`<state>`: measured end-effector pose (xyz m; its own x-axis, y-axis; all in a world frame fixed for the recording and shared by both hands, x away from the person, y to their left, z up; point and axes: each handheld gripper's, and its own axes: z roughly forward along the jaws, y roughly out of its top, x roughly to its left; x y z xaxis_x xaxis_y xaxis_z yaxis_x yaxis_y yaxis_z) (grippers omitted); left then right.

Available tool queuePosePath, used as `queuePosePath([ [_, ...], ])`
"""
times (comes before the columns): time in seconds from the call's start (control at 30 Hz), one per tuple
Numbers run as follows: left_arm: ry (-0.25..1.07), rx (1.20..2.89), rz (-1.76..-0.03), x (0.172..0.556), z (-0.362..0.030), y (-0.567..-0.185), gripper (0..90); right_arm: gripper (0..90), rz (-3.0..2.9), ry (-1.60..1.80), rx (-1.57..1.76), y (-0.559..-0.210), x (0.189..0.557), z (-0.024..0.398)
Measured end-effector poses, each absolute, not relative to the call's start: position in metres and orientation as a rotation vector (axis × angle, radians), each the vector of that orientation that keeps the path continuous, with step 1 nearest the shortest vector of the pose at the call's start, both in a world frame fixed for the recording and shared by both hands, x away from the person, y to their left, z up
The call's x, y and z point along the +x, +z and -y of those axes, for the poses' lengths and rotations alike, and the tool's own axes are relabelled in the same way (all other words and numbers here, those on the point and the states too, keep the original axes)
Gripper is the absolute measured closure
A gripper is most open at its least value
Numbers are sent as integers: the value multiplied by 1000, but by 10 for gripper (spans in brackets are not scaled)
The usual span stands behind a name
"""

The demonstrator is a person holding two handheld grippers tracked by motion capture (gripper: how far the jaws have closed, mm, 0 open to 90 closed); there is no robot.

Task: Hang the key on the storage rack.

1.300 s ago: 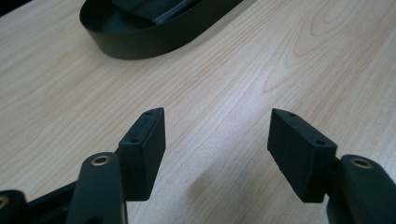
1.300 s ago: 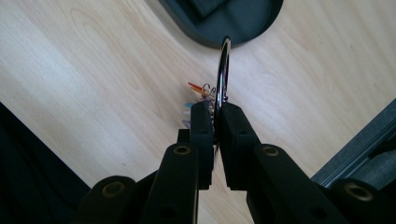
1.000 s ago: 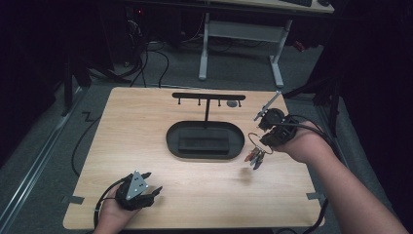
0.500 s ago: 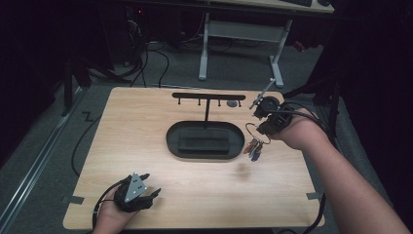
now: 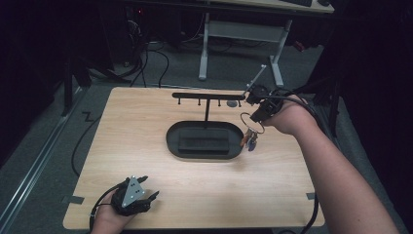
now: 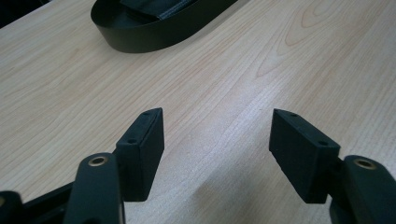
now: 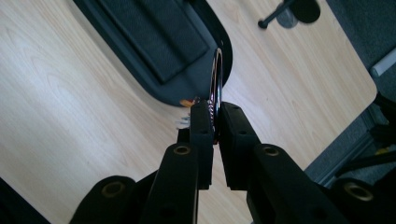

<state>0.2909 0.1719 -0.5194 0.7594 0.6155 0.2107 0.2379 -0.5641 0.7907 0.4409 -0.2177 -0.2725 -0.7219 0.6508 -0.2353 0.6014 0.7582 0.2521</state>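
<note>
**Key ring held above the tray's right end**

The right gripper [image 5: 256, 113] is clamped on a metal ring [image 7: 217, 79], its two black jaws pinching the ring's lower arc. In the high view the ring [image 5: 252, 122] hangs below the gripper as a thin open circle, with a small bunch of keys [image 5: 249, 140] dangling under it; one piece looks orange-brown, another blue-violet. In the right gripper view only an orange tip and a pale edge of the bunch peek out beside the jaws. No writing or brand can be read on the ring, the keys or the gripper.

The ring and keys hang in the air just off the right end of the black oval tray [image 5: 173, 145], near the hook rack [image 5: 207, 95] that stands behind it on the wooden surface [image 5: 146, 117].

The left gripper [image 5: 139, 195] rests at the surface's near left corner, jaws standing wide apart with nothing between them, bare wood under them in the left gripper view [image 6: 217, 140].
</note>
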Motion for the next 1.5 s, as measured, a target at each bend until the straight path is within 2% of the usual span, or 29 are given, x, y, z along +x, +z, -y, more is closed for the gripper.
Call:
queuePosePath([
  [0.33,607,2160,-659,290,-177,-520,360,848,-2644,245,967,-282,468,204],
  [0.73,601,2173,-646,291,-174,-522,361,848,-2590,224,1029,-293,496,210],
  [1.5,597,2180,-647,292,-175,-522,362,844,-2548,235,1102,-308,521,222],
])
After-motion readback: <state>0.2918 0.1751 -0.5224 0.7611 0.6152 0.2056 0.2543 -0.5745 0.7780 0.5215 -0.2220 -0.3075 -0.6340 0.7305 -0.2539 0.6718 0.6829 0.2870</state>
